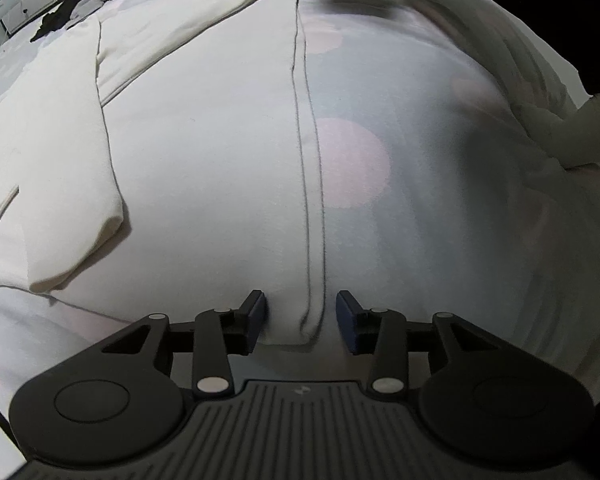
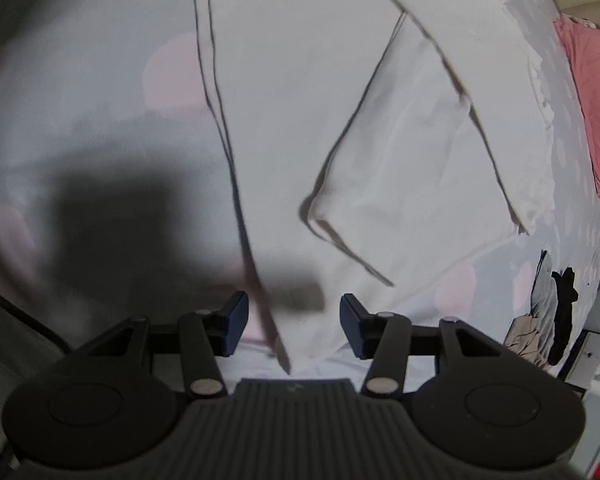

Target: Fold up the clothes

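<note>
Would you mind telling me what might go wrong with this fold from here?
Both the left gripper and right gripper stand open over the white garment, so its folded edge could slip out of line. The folded-in sleeve lies loose and may shift. The right view is blurred, so aim is uncertain.

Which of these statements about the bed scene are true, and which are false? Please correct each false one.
1. A white garment lies flat on the bed sheet. True.
2. The left gripper is clamped shut on the cloth. False: its jaws stand apart, with the garment's edge between them.
3. The sheet has pink dots. True.
4. The pink cloth lies between the right gripper's jaws. False: it lies far off, at the bed's edge.
5. A sleeve is folded over the garment. True.
</note>
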The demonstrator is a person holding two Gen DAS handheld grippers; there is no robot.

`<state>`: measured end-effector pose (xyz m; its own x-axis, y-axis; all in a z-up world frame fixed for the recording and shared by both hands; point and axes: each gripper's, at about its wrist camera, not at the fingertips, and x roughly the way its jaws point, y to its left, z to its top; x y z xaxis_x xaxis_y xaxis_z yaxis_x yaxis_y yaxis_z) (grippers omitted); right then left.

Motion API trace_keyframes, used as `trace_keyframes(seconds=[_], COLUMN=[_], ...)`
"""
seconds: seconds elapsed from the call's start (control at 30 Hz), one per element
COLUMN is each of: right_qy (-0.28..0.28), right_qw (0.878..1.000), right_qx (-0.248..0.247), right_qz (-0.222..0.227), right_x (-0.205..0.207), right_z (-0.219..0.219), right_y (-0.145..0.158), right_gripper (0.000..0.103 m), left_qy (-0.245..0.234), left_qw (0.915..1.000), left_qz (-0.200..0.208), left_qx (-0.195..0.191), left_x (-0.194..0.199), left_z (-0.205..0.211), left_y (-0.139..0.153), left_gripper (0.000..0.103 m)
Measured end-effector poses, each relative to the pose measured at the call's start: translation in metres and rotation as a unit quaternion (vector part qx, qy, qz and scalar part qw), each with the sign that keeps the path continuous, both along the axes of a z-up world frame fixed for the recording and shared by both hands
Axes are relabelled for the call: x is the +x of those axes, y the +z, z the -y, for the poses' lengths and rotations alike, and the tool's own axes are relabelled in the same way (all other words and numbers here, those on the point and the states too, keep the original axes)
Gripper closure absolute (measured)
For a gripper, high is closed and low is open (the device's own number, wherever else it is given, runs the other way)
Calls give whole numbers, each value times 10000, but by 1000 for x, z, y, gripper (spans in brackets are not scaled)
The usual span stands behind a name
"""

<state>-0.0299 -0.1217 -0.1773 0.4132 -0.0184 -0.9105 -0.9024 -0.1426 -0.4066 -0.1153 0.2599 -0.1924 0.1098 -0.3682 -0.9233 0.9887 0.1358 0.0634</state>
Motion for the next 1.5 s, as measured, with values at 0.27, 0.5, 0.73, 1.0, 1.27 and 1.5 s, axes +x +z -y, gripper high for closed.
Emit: trace_keyframes(seconds=[0.27,0.5,0.73,1.0,1.27,1.5], right_qy=[320,-9,-713,-1270,-1615,-2131], right_qw=[9991,9997,9937,9729,9603,9407], right_qx=[-275,169,868,1926,2160,2591], right_qz=[100,-165,-44,173,710,507], right_x=[2,18,69,179,290,392], right_z=[2,-3,-17,-63,-112,-139], right_y=[-15,10,53,90,58,37], right_gripper=[53,52,50,49,47,39], left_qy=[192,253,1512,2430,3609,3827], left_qw=[9998,9997,9854,9642,9222,9127], left_qz=[13,-18,-261,628,691,177], left_qx=[-77,-52,-733,-851,-1204,-1425], left_x=[3,15,84,204,336,405], left_z=[-3,-16,-35,-39,-59,-87], left_y=[1,17,61,87,71,43], left_gripper=[76,76,76,65,64,64])
